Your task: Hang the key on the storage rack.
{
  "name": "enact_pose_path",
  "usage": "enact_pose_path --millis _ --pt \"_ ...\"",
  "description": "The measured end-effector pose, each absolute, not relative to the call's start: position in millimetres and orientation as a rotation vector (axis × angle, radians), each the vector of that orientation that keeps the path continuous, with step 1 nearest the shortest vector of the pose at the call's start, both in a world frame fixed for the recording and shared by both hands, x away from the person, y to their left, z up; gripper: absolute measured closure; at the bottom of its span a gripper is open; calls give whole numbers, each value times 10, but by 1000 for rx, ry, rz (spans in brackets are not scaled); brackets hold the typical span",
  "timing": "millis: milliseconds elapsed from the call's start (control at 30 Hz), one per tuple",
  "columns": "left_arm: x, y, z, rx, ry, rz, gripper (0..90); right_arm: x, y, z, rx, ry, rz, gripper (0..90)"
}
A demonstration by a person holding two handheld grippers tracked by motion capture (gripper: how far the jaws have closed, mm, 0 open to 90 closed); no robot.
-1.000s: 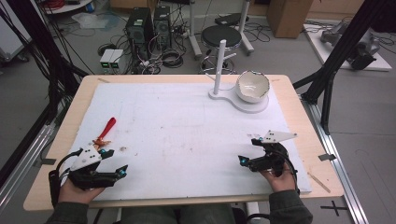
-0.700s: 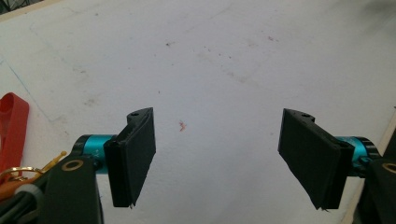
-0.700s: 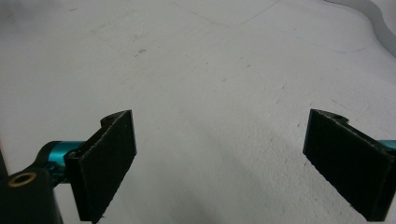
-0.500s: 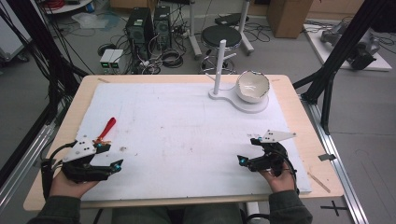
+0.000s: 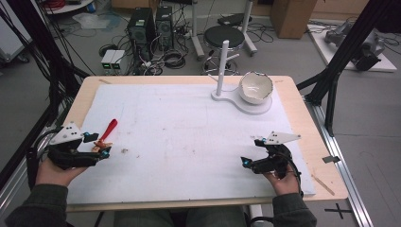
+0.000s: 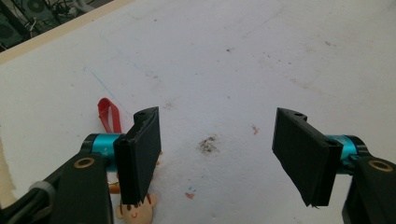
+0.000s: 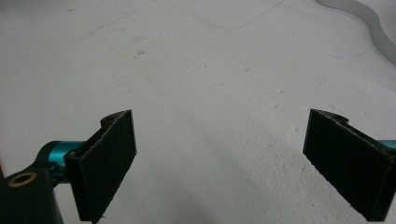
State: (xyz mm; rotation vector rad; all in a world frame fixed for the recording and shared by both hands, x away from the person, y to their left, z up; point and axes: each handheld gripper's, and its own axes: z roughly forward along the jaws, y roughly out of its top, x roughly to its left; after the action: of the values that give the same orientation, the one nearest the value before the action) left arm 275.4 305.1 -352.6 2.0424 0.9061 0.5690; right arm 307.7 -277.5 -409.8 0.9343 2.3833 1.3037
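Left hand-held gripper [image 5: 105, 152] drawn back toward the tabletop [image 5: 189, 137] edge, jaws just narrowing yet still apart around nothing (red-handled toy [image 5: 107, 134] just beside its left jaw), so grasp likely next; right hand-held gripper [image 5: 246, 162] parked open.

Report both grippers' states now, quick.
Left gripper: open, jaws just been closing, nothing between them; red-strapped charm beside it.
Right gripper: open, empty.

keychain [image 5: 107, 136] left on mat [image 5: 189, 142] | bowl [image 5: 256, 87] far right (on stand [image 5: 236, 100])
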Motion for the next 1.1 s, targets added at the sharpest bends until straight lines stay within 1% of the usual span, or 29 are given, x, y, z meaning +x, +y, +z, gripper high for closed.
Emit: enact_pose_path --millis 200,367,533,867,933,1100 --pt "2788 3094 -3529 2030 923 566 337 3066 -2783 -4098 954 2383 1301 84" --pt "2871 3120 -3535 2045 941 562 362 3067 -2782 -4098 943 2386 1299 84" --pt "2995 3163 -3569 2036 983 553 389 3078 -2765 -4098 945 2386 1303 85" --pt "3294 3279 -3594 2085 1060 561 421 3104 -2756 -4108 943 2395 1301 84" --pt "3382 3308 -3640 2090 1090 556 447 3114 -2751 -4110 941 2400 1299 84" --pt "3488 3318 -3719 2111 1128 545 464 3118 -2751 -4111 941 2401 1296 85"
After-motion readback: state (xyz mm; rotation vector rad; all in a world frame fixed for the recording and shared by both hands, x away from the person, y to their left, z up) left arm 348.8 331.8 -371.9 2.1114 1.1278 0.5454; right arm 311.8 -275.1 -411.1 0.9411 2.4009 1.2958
